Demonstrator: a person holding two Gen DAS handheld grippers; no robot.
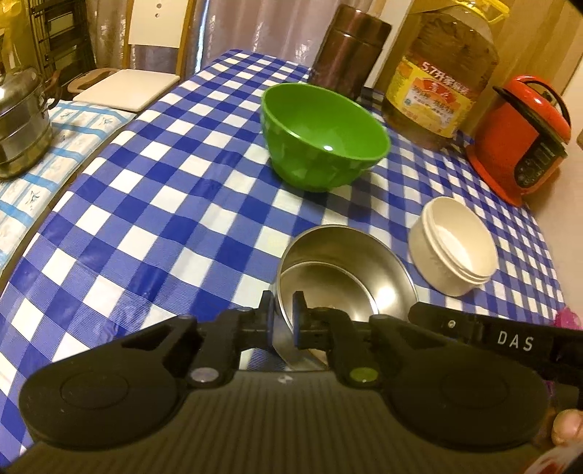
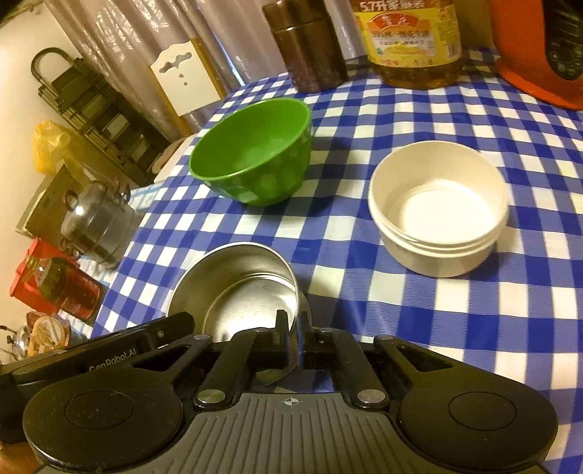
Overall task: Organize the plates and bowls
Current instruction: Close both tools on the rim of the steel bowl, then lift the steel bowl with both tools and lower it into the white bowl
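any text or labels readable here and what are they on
"DAS": white letters on the right tongs' black arm, seen from the left wrist.
"GenRobot.AI": on the left tongs' arm, seen from the right wrist.
"5.7": large number heading the oil bottle yellow label, followed by Chinese characters too blurred to read reliably.
Rest of that label: too small.
Red rice cooker control panel: markings too small to read.

blue checked tablecloth (image 1: 153, 189), pale curtains (image 1: 233, 25) behind, a white chair (image 1: 145, 54), warm dim light.
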